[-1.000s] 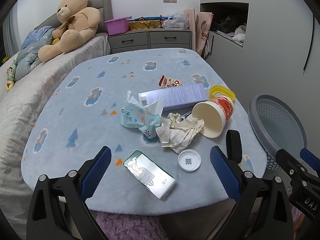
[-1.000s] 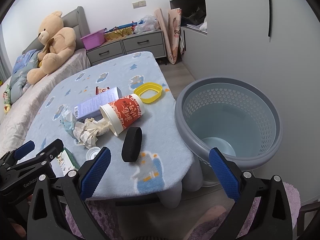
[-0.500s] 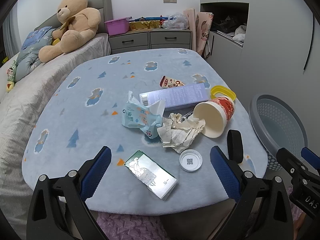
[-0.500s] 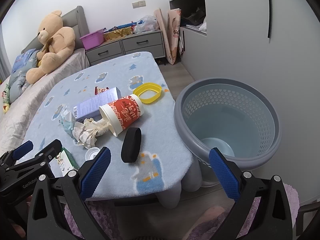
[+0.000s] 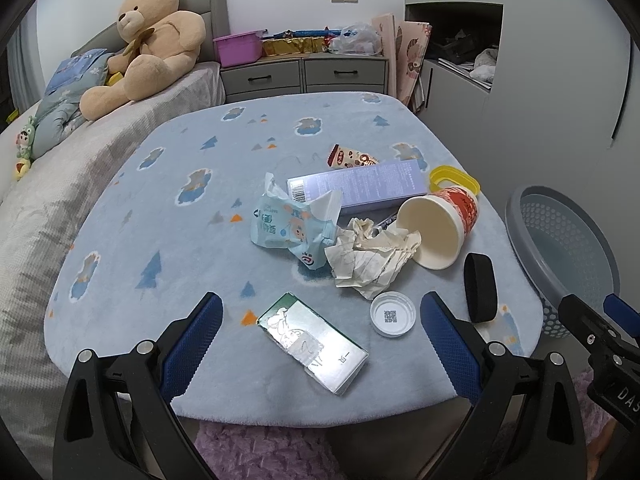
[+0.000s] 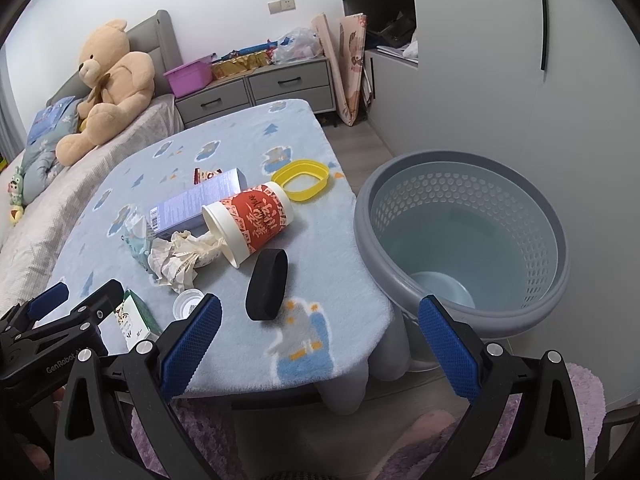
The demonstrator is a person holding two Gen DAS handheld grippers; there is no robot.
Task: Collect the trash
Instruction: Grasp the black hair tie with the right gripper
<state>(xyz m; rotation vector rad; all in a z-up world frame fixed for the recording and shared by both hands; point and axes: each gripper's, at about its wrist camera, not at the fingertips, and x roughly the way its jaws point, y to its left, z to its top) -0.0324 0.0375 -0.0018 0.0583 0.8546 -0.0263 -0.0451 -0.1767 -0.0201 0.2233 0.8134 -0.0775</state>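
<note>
Trash lies on the blue table: a silver-green carton, a white cap, crumpled paper, a tipped red paper cup, a blue tissue pack, a lavender box, a snack wrapper, a yellow ring lid and a black band. My left gripper is open, its fingers either side of the carton, just above the front edge. My right gripper is open and empty over the table's front right corner. The grey bin stands empty right of the table.
A bed with a teddy bear borders the table on the left. Grey drawers with clutter stand behind. A white wardrobe rises at the right. A purple rug lies below the table's front edge.
Both grippers have drifted slightly forward and up. The carton now sits a bit lower in the left view. Nothing has been gripped.
</note>
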